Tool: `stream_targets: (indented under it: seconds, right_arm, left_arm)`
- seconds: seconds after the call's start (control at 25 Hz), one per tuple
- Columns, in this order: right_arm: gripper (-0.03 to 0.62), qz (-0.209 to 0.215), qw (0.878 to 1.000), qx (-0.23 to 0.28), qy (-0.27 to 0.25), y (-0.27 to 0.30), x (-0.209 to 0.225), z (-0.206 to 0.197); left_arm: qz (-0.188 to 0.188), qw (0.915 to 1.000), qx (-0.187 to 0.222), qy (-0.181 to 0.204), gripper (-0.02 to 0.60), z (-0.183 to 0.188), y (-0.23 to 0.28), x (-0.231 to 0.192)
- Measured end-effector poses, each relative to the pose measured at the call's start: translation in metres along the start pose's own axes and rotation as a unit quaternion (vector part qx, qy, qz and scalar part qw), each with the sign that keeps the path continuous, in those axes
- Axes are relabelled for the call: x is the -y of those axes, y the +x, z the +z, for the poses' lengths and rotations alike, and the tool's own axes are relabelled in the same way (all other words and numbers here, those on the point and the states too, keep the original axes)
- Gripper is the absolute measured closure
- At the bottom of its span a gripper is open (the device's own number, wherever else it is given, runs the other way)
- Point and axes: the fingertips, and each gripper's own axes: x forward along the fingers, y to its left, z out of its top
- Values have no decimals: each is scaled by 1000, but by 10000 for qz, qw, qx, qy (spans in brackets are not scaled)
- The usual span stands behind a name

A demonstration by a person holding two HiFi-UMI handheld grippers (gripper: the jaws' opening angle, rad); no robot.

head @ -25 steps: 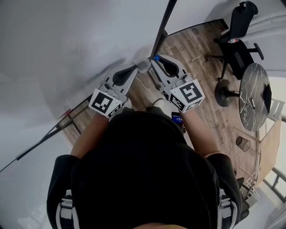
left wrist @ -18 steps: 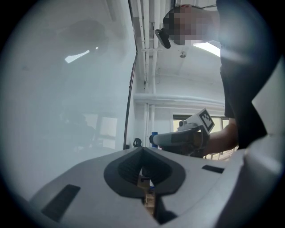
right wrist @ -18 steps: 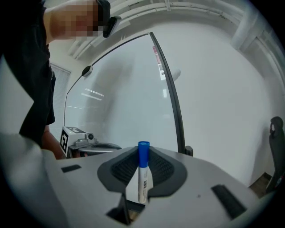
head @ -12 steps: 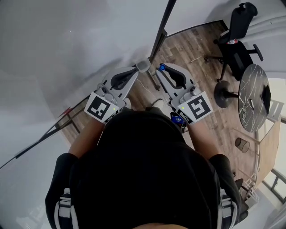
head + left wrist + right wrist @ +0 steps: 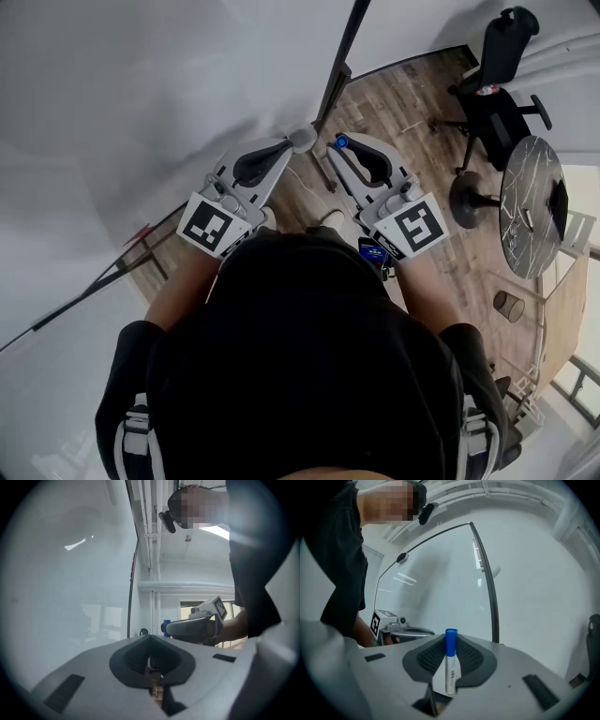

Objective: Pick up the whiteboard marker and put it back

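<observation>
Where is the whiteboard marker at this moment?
In the right gripper view the whiteboard marker stands clamped between the right gripper's jaws, blue cap outward, facing the whiteboard, with the left gripper just to its left.

- Your left gripper [image 5: 150, 644] fills the bottom of the frame. Its dark pads [image 5: 133, 660] meet along the centre line, with nothing between them.
- The whiteboard [image 5: 70, 573] takes up the whole left half. Its dark edge strip [image 5: 132, 573] runs down just left of centre.
- Your right gripper [image 5: 170, 629] reaches in from the right at mid-height, pointing left, and its marker cube [image 5: 216, 607] sits above and behind it.
- The blue cap of the whiteboard marker [image 5: 165, 626] pokes out at that gripper's tip.
- Your dark shirt [image 5: 253, 573] covers the right side of the frame.
- White pipes [image 5: 152, 536] run down the upper centre.
</observation>
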Motion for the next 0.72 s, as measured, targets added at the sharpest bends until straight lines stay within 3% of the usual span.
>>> stream_targets:
  seconds: [0.72]
  right_arm:
    - [530,-34,10000,-36,53,2,2,-2]
  left_arm:
    - [92,9999,4,-44,578,-2,2,-6]
